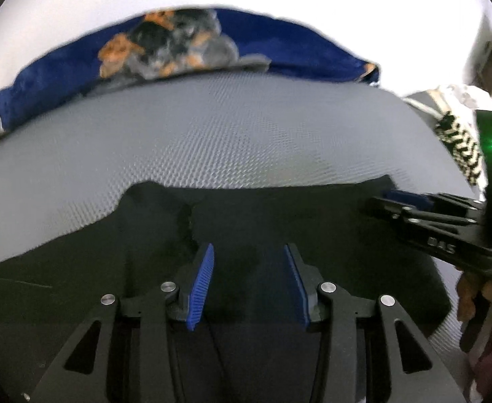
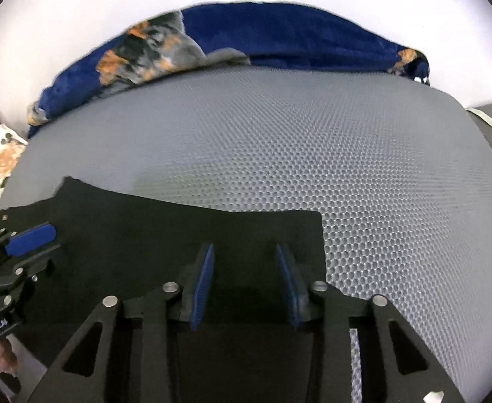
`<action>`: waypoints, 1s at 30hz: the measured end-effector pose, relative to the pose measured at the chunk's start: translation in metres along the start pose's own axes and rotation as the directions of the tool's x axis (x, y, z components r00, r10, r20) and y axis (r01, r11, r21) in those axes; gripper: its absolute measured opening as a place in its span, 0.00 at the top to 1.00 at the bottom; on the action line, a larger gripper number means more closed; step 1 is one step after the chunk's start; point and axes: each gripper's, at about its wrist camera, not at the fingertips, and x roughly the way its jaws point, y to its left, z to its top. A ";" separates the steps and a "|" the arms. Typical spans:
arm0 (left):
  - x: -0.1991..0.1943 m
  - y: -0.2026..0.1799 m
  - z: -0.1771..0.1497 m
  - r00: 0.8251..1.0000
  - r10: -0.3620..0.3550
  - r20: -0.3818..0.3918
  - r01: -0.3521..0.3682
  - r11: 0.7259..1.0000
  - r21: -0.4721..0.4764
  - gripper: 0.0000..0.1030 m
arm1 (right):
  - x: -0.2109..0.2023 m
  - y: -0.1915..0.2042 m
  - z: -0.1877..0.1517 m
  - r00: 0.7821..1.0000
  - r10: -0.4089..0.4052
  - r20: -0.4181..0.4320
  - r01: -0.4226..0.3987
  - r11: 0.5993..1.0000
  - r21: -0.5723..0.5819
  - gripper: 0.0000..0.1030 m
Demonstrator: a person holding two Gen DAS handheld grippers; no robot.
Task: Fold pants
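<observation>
Both black two-finger grippers, left (image 1: 247, 270) and right (image 2: 244, 270), hovered part-open and empty above flat black fabric pants (image 2: 151, 231) on a grey honeycomb-textured mat (image 2: 313, 141).

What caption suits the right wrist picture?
Right gripper, jaws open, above black pants on a grey mat.

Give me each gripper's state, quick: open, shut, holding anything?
Left gripper: open, nothing between its pads, over the black pants.
Right gripper: open, nothing gripped, also over the pants.
</observation>
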 end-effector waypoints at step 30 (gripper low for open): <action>-0.048 0.031 -0.052 0.996 0.082 -0.030 -0.085 0.990 -0.116 0.48 | -0.027 0.051 -0.065 0.997 0.041 -0.073 -0.044 0.998 -0.047 0.58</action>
